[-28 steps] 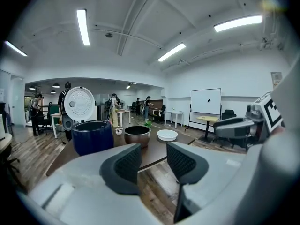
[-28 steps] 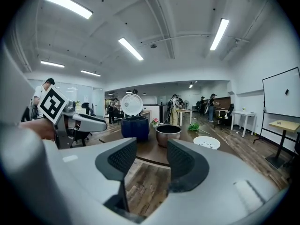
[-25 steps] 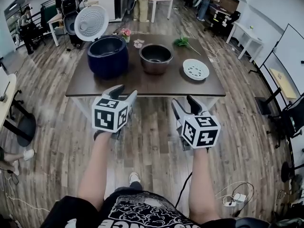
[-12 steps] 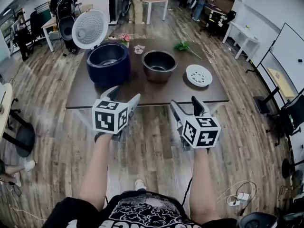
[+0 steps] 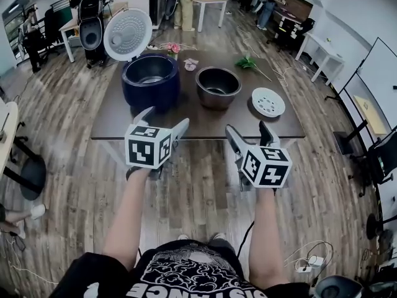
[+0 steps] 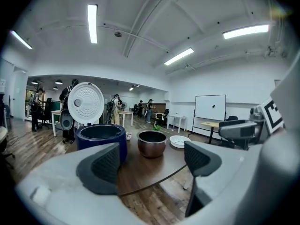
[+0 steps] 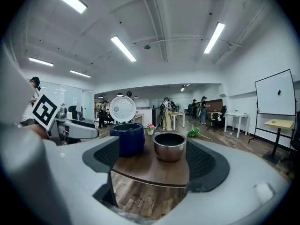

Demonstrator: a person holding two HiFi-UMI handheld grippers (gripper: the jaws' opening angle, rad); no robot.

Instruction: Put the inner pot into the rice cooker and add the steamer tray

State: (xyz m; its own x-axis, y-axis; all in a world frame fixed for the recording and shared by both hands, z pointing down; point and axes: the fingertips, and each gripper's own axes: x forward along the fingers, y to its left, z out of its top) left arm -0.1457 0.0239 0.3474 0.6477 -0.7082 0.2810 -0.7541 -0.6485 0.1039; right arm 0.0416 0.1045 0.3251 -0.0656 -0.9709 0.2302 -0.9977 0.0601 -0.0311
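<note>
Rice cooker (image 5: pixel 151 79) is the dark blue round one at the left end of the brown worktop (image 5: pixel 124 120). Its white lid (image 5: pixel 127 35) is flipped up behind it, with the dotted inner face showing. Just right of the cooker, not touching it, sits the inner pot (image 5: pixel 218 87): bare metal, bronze-ish, upright, dark inside. Further right of the cooker, past the pot, is the steamer tray (image 5: pixel 268 102), a shallow white dish with little holes, lying flat. Behind the cooker's right side there's a pink flower (image 5: pixel 173 47) and, further right, a green sprig (image 5: pixel 248 61).

The bottom of the cooker's well is too dark to read in any view. The right gripper view doesn't show the tray (the claw's own jaw takes up that side).

The left claw (image 5: pixel 165 118) hangs in front of the cooker, off the worktop's near edge. Its jaws are wide and opening, with nothing gripped and only the worktop in sight between the pads (image 6: pixel 105 165). The right claw (image 5: pixel 248 128) is right of the cooker, in front of the pot. Its jaws are also spreading wide, empty and touching nothing.
</note>
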